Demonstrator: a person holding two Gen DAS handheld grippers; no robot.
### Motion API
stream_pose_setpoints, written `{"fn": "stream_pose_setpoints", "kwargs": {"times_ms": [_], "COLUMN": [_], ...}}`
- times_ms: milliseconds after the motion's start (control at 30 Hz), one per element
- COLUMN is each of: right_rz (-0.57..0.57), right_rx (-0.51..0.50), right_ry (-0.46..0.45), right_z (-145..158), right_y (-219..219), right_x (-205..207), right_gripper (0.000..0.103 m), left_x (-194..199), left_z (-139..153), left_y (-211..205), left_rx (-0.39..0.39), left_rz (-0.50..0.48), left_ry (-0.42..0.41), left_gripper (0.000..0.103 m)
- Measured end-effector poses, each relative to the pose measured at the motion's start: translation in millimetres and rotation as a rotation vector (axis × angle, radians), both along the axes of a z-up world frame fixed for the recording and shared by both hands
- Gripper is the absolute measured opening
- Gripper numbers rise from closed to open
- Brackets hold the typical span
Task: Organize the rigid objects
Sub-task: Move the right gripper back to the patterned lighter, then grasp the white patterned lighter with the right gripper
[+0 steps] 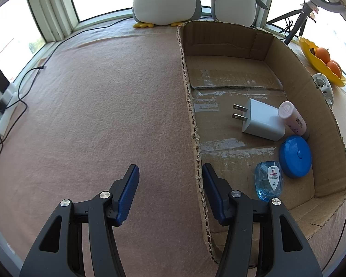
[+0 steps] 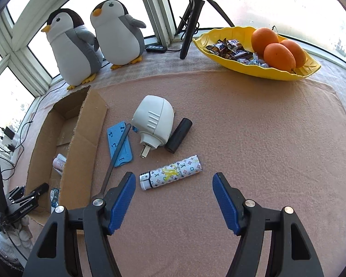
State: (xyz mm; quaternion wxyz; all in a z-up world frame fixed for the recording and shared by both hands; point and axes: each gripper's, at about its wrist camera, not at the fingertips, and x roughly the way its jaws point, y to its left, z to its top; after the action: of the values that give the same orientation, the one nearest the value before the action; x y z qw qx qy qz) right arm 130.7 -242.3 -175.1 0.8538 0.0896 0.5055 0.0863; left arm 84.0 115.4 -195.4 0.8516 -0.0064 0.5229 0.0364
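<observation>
An open cardboard box (image 1: 320,106) (image 2: 80,136) lies on the pink cloth. In the left wrist view it holds a white plug adapter (image 1: 260,120), a pink tube (image 1: 293,117), a blue round case (image 1: 294,155) and a clear blue bottle (image 1: 268,181). My left gripper (image 1: 170,173) is open and empty, straddling the box's left wall. In the right wrist view a patterned white tube (image 2: 171,172), a black cylinder (image 2: 178,135), a white plug-in device (image 2: 153,121), a blue flat holder (image 2: 118,144) and a grey rod (image 2: 117,152) lie right of the box. My right gripper (image 2: 174,182) is open and empty, just short of the patterned tube.
Two plush penguins (image 2: 94,39) stand at the window. A yellow dish (image 2: 256,53) with oranges and sweets sits at the back right beside a black tripod (image 2: 193,16). Cables and chargers (image 1: 2,92) lie at the left edge. The left gripper's body (image 2: 23,200) shows beside the box.
</observation>
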Motion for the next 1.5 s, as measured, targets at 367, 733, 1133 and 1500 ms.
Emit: {"fn": "stream_pose_setpoints", "kwargs": {"times_ms": [367, 733, 1133, 1500], "right_rz": [-0.077, -0.109, -0.042, -0.031], "right_rx": [0.015, -0.058, -0.201, -0.21], "right_ry": [0.101, 0.143, 0.131, 0.132], "right_z": [-25, -44, -47, -41], "right_y": [7, 25, 35, 11], "right_x": [19, 44, 37, 22], "right_gripper": [0.065, 0.065, 0.061, 0.027], "left_x": [1, 0, 1, 1], "left_z": [0, -1, -2, -2], "left_y": [-1, 0, 1, -1], "left_rx": [0.004, -0.002, -0.015, -0.009], "left_rz": [0.006, 0.009, 0.013, 0.013], "left_ry": [0.002, 0.003, 0.003, 0.002], "left_gripper": [0.056, 0.056, 0.056, 0.056]}}
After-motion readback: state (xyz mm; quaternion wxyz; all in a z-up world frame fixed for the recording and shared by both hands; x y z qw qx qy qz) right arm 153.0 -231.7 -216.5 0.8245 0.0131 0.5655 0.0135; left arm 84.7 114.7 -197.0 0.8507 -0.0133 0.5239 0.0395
